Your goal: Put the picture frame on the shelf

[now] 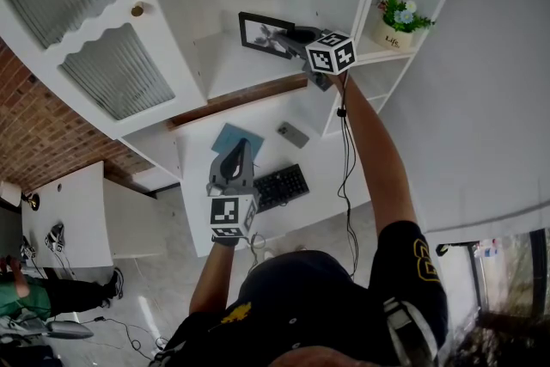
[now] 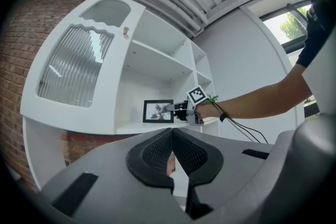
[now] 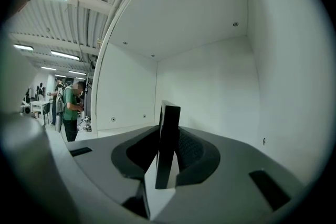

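So the frame is already up on the shelf of the white cabinet. In the head view it's at about 12 o'clock, standing upright with its picture side facing out into the room.

The right gripper is reached right up to it, arm stretched out, pointing more or less level. In the right gripper view the frame's black edge sits straight between the jaws. They're only a little apart, and there's a sliver of daylight on the left pad's side. To me that doesn't look like a proper clamp, more like the frame just standing in the gap. Whether the right pad is touching it, I honestly can't tell.

The left gripper is hanging back low over the desk, around 7 o'clock from the middle of the head view. Its jaws are closed tip to tip with nothing in them, and it's aimed level at the cabinet.

Other stuff: a potted plant in the next cubby, at 3 o'clock from the frame. On the desk there's a keyboard, a phone and a blue pad. In the right gripper view there's a person in green standing way off at 9 o'clock.
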`<state>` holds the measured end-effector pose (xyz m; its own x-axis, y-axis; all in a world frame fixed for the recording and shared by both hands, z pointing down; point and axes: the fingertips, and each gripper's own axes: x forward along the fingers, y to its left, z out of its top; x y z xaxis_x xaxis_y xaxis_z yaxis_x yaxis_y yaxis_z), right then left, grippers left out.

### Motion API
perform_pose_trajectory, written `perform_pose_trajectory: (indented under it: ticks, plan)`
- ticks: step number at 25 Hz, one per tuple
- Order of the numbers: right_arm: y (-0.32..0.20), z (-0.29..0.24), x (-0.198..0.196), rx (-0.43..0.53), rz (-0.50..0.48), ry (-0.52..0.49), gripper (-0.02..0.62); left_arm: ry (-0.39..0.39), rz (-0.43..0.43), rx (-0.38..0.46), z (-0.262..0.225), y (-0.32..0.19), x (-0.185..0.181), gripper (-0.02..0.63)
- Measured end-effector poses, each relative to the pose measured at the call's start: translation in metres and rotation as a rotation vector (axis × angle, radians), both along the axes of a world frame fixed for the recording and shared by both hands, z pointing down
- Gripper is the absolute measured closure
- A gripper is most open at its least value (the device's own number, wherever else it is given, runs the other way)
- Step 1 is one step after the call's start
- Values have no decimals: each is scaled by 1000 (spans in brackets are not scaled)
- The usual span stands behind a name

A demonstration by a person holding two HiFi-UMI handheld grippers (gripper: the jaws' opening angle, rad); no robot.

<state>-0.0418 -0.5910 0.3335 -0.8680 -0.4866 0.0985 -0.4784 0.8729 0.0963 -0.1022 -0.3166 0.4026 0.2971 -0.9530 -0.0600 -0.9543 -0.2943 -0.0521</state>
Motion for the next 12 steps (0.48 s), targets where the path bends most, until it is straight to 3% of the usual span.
perform_pose_trajectory:
  ticks: [12]
  plan:
    - [5,0,2,-10,-12,-8,503,3,7,7,-2,-1,5,588]
